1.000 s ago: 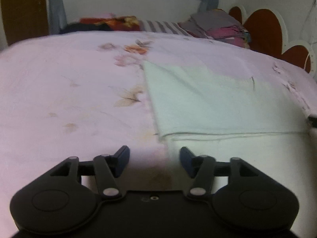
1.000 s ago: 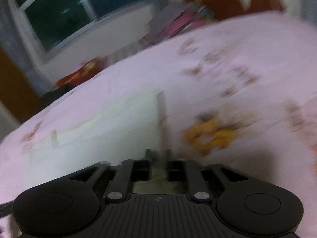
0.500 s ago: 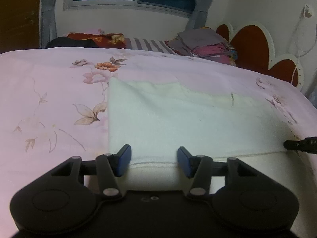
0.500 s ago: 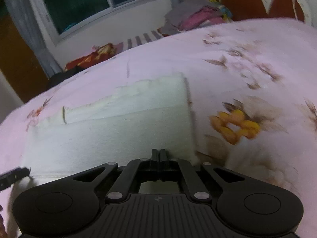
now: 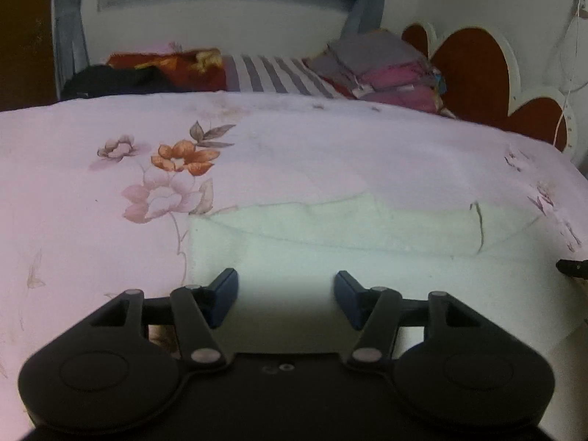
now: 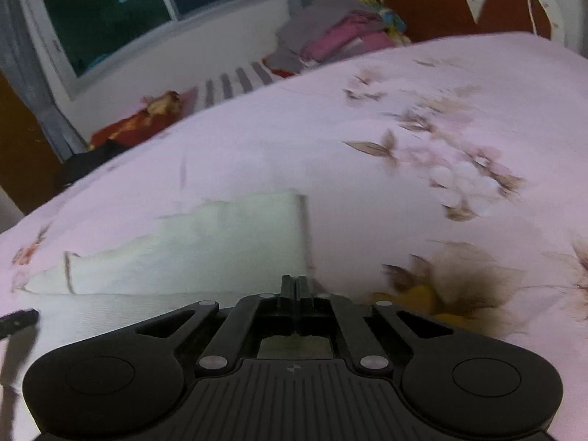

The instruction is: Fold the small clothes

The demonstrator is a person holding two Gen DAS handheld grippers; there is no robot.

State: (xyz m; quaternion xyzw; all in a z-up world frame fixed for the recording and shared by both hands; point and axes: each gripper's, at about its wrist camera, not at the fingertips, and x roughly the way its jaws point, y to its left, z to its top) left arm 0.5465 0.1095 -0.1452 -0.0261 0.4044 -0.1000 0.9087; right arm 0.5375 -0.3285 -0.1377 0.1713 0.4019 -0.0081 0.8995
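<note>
A: Where's the cloth?

B: The pale green cloth lies flat on the flowered bed sheet, already doubled over, judging by the layered far edge.

A: And the tools?

B: The left gripper hovers over the near edge, jaws spread, holding nothing. The right gripper has its jaws pressed together at the cloth's right corner; whether fabric is pinched between them I cannot tell.

A: What's left?

B: Probably another fold, then setting it aside.
</note>
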